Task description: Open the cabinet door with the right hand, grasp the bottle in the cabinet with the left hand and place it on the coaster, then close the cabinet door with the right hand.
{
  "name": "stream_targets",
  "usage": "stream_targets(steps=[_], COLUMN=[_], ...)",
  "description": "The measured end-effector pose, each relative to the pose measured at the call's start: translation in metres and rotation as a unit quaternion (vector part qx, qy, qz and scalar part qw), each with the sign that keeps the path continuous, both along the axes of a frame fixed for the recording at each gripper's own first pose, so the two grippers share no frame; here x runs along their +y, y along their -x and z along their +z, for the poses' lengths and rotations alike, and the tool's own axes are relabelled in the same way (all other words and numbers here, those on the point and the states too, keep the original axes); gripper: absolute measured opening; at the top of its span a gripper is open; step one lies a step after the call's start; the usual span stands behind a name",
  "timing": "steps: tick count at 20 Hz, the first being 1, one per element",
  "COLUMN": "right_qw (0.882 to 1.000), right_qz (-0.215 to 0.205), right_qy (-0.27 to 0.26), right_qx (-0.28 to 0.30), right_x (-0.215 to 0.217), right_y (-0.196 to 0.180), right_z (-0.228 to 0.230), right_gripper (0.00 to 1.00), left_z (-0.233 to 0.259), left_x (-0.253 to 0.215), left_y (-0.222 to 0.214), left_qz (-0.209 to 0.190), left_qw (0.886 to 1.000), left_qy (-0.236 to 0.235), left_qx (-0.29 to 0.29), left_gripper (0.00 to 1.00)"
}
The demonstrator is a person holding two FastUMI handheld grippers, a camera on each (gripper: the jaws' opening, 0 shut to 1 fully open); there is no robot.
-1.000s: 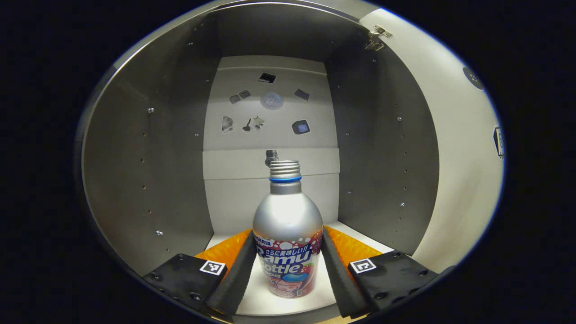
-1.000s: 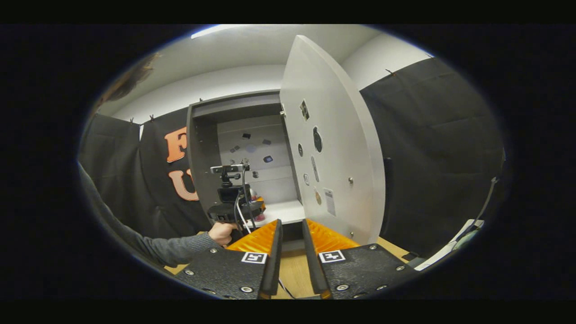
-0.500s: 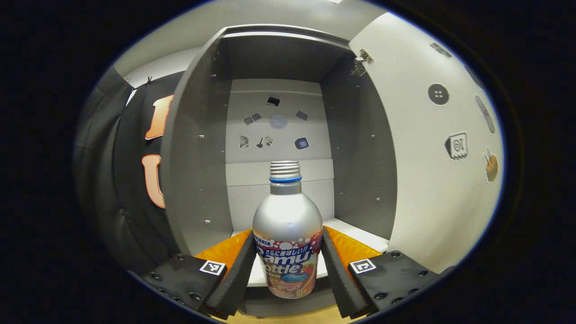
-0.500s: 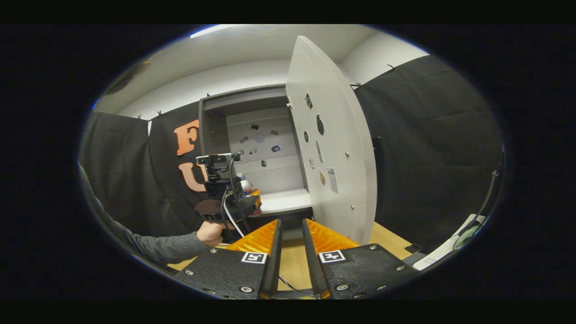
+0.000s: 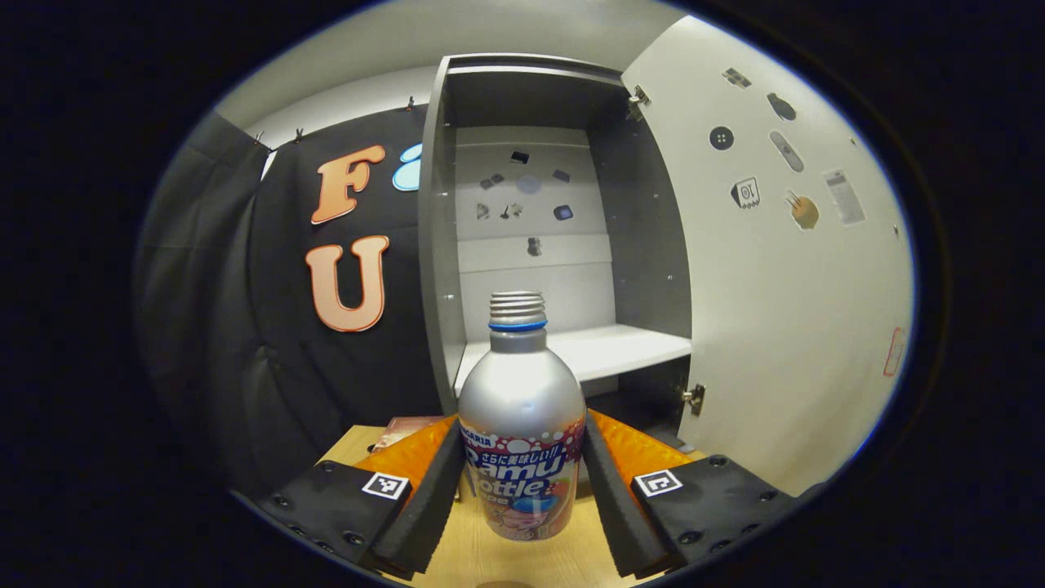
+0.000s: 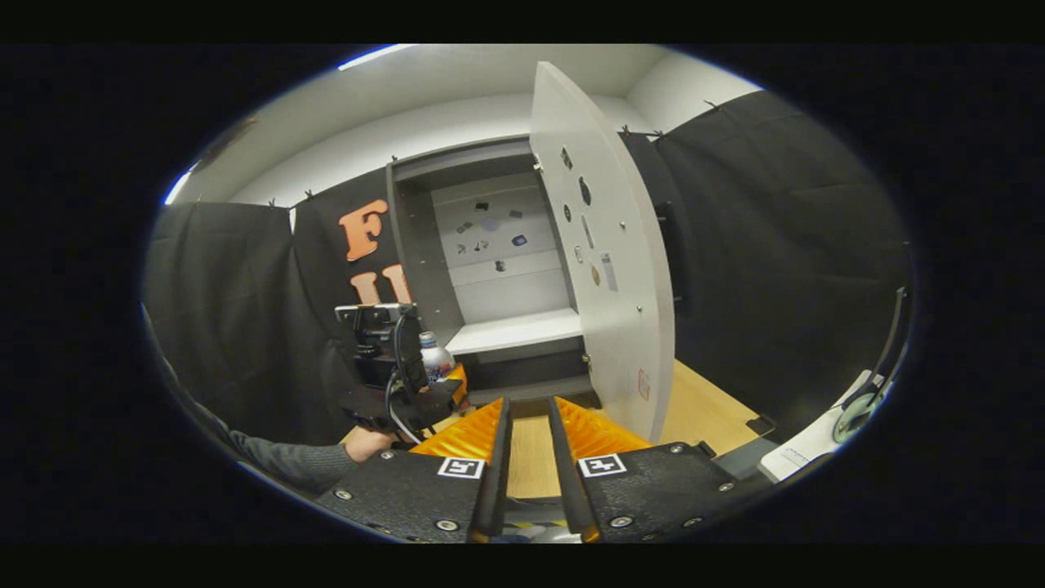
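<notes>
While left tongs [image 5: 521,482] clamp bottle [image 5: 521,425], clear of cabinet [image 5: 571,351]; right tongs [image 6: 529,457] narrow.

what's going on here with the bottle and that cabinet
A person is working two handheld grippers. The left gripper is shut on the bottle, held upright above the wooden table in front of the cabinet. The cabinet door stands open. The right gripper holds nothing, its fingers nearly together.
</notes>
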State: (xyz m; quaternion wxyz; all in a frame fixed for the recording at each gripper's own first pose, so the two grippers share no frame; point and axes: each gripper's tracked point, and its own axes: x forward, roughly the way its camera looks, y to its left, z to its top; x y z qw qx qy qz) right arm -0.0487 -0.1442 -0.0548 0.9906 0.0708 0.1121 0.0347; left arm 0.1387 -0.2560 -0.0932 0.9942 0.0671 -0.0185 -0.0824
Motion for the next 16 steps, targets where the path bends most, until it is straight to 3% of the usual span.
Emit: stream_targets(steps=[5,6,7,8,12,16], right_qw=[0.999,0.999,0.999,0.998,0.997,0.995], right_qz=[0.006,0.005,0.004,0.004,-0.001,-0.003], right_qy=[-0.007,-0.008,-0.009,-0.01,-0.009,-0.011], right_qx=[0.037,0.044,0.051,0.056,0.077,0.104], right_x=[0.001,0.001,0.001,0.001,-0.001,-0.001], right_y=[0.007,0.007,0.007,0.005,-0.004,-0.012], right_z=[-0.031,-0.036,-0.04,-0.043,-0.056,-0.074], right_gripper=[0.28,0.2,0.41,0.3,0.3,0.3], left_z=[-0.07,-0.083,-0.097,-0.114,-0.17,-0.195], left_x=[0.024,0.027,0.03,0.032,0.036,0.037], left_y=[0.031,0.033,0.035,0.033,0.032,0.032], left_qz=[0.012,0.015,0.018,0.019,0.024,0.026], left_qw=[1.0,1.0,0.999,0.999,0.996,0.995], left_qy=[-0.013,-0.014,-0.014,-0.015,-0.018,-0.022], left_qx=[0.02,0.023,0.031,0.043,0.087,0.091], left_gripper=[0.86,0.86,0.86,0.86,0.86,0.86])
